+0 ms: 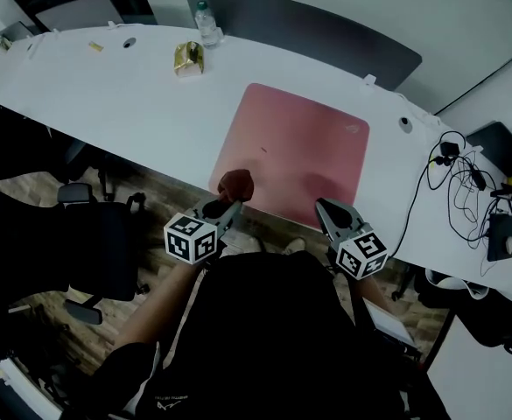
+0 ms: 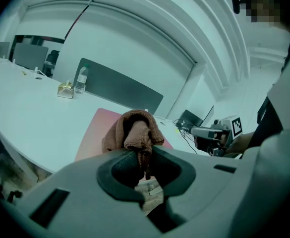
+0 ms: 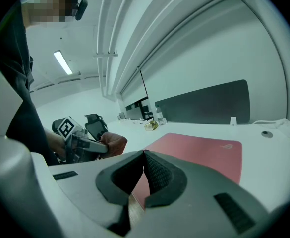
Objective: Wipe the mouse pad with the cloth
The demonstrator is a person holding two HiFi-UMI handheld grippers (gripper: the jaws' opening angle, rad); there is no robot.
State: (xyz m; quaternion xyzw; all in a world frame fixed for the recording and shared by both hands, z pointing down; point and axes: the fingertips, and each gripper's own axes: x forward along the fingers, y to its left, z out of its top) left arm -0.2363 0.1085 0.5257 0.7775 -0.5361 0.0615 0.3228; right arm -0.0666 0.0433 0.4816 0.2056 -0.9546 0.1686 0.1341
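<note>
1. A long white table (image 1: 107,86) ran across an office room, with a dark divider panel (image 1: 308,24) along its far edge and wood-look floor below its near edge.
2. The pink mouse pad (image 1: 295,151) lay flat on the table, close to the near edge and at the middle of the head view.
3. The brown cloth (image 1: 235,185) sat bunched at the pad's 7 o'clock corner; contact with the pad could not be made out.
4. The left gripper (image 1: 227,205) came in from 6 o'clock. In the left gripper view its jaws were pinched on a fold of the cloth (image 2: 135,130), and the bulk of it rose above them.
5. The right gripper (image 1: 327,208) hung at the pad's 5 o'clock, just off the near edge. In the right gripper view (image 3: 144,156) its jaws were pressed together with nothing between them.
6. A clear bottle (image 1: 206,23) stood at the pad's 11 o'clock near the divider, with a small gold packet (image 1: 188,58) just beside it.
7. A tangle of black cables (image 1: 466,182) lay at 3 o'clock.
8. A black office chair (image 1: 72,234) stood at 8 o'clock, off the table.
</note>
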